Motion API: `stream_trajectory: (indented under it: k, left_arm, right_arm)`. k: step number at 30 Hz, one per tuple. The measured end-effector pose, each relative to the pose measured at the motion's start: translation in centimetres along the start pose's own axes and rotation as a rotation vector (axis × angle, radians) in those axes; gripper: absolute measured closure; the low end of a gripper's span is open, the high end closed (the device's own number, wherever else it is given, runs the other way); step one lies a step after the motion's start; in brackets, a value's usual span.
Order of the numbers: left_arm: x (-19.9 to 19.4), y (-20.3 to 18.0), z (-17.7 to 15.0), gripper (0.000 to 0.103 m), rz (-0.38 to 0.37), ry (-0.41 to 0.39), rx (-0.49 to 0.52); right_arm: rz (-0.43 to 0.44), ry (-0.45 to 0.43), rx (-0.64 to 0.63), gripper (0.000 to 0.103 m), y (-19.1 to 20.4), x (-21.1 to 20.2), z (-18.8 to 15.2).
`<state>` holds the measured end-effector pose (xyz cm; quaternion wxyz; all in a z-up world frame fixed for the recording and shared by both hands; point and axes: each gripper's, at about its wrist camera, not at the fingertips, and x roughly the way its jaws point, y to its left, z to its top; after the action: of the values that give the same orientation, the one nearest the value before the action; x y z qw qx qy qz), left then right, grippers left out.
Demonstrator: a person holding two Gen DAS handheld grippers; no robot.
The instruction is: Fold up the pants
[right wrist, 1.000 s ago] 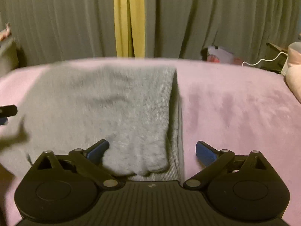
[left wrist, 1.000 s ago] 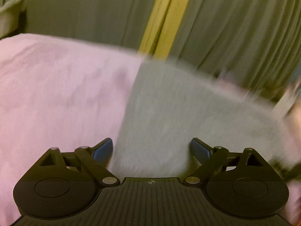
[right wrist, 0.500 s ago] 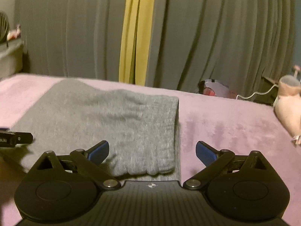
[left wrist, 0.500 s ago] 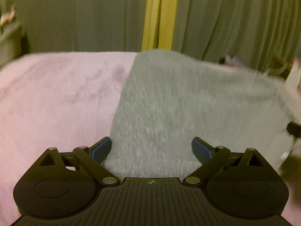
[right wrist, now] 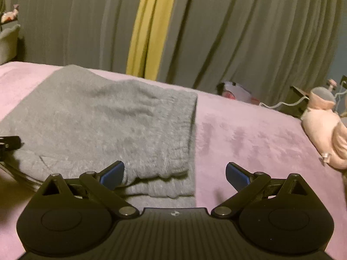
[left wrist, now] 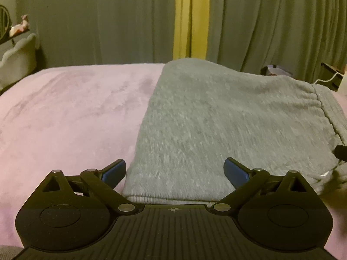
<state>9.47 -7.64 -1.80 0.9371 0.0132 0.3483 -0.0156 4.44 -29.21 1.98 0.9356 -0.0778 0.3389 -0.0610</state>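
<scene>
The grey knit pants (left wrist: 227, 125) lie folded in layers on the pink blanket (left wrist: 71, 112). My left gripper (left wrist: 174, 172) is open and empty, its blue fingertips (left wrist: 113, 172) spread over the near left edge of the fold. In the right wrist view the pants (right wrist: 112, 125) lie left of centre, with the ribbed waistband end toward me. My right gripper (right wrist: 174, 175) is open and empty above that near right corner. A tip of the left gripper (right wrist: 9, 142) shows at the left edge.
The pink blanket (right wrist: 260, 143) covers the bed. A pale pink soft toy (right wrist: 325, 127) lies at its right side. Grey-green curtains with a yellow strip (right wrist: 149, 32) hang behind. A pale chair (left wrist: 18, 60) stands at far left.
Both grippers have drawn back and risen from the pants. The pants lie still and now show sharply. Both grippers stay open.
</scene>
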Motion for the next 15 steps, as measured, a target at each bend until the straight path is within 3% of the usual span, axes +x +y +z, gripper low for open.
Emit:
stream_trajectory:
  k: [5,9,12,13,15]
  left_arm:
    - [-1.1,0.3,-0.3,0.002,-0.008,0.007,-0.014]
    - [-1.4,0.3,-0.5,0.002,-0.015,0.044,-0.019]
    - [-1.4,0.2,-0.6,0.002,-0.021,0.072,-0.017]
    - [-1.4,0.1,-0.6,0.002,-0.022,0.079,-0.014]
    - [-1.4,0.2,-0.6,0.002,-0.023,0.093,-0.016]
  right_arm:
    - [-0.031,0.009,0.008,0.004,0.3,-1.3,-0.1]
    - [-0.165,0.103,0.071,0.004,-0.6,-1.0,-0.6]
    - [-0.126,0.161,0.211,0.004,-2.7,-0.9,-1.0]
    - [-0.085,0.140,0.280,0.004,-3.7,-1.5,-1.2]
    - [-0.073,0.127,0.300,0.004,-3.9,-1.8,-1.2]
